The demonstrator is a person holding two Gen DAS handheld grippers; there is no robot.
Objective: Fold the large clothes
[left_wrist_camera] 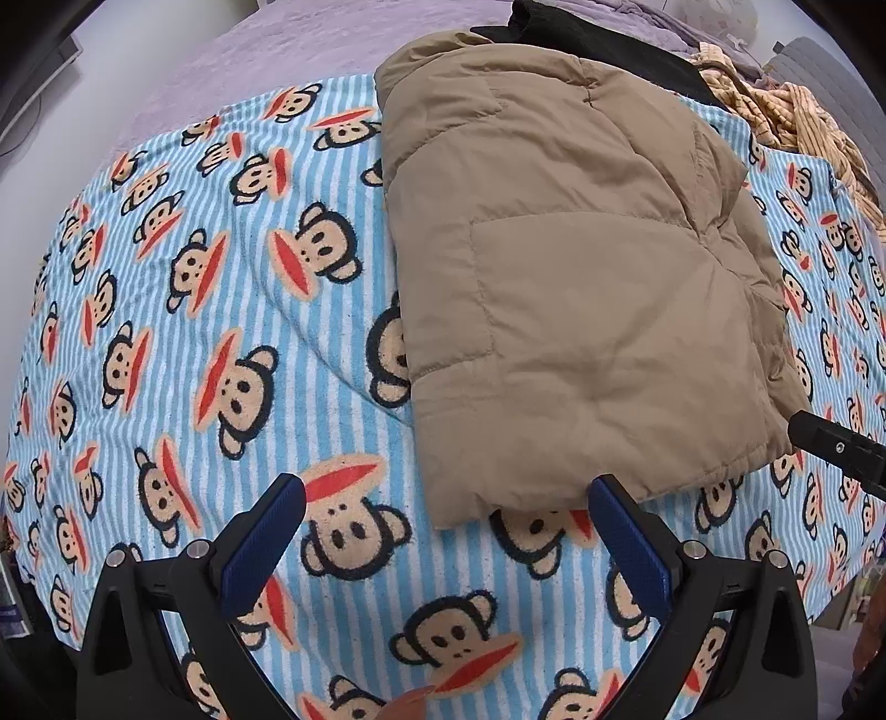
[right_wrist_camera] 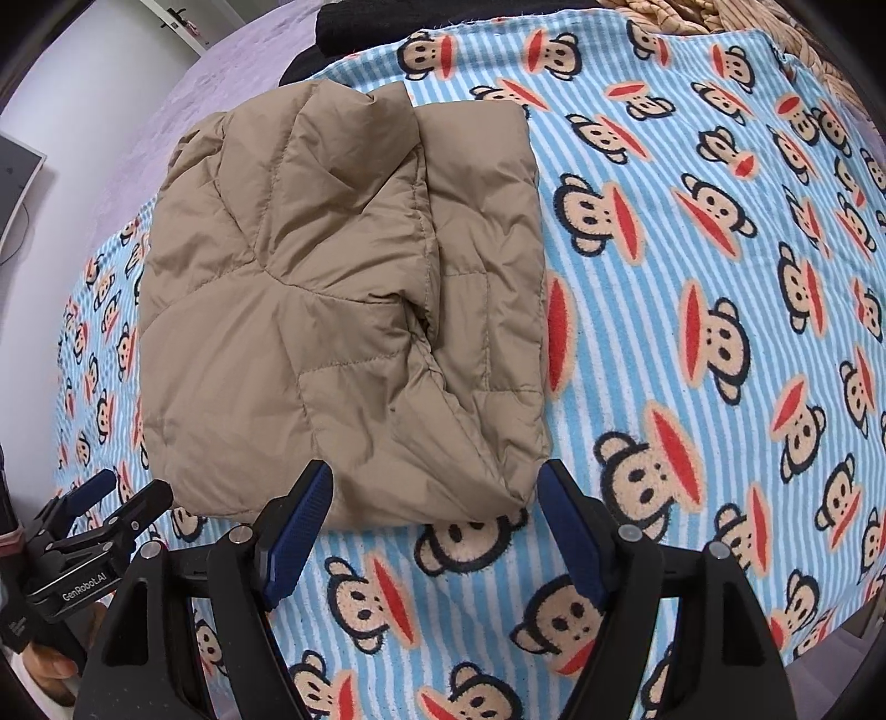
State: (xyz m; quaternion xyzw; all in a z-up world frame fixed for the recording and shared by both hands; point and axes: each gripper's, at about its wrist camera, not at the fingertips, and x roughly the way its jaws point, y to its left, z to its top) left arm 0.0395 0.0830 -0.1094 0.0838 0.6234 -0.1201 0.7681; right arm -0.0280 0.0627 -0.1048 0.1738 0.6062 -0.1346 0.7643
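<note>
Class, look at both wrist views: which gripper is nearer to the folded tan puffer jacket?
Right. The right gripper hangs open at the tan puffer jacket, its near hem between the fingertips. The left gripper is open over the monkey-print blanket, beside the jacket's near corner.

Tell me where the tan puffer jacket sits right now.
The tan puffer jacket lies folded on the monkey-print blanket, just beyond both open grippers, with black clothing behind its far edge.
</note>
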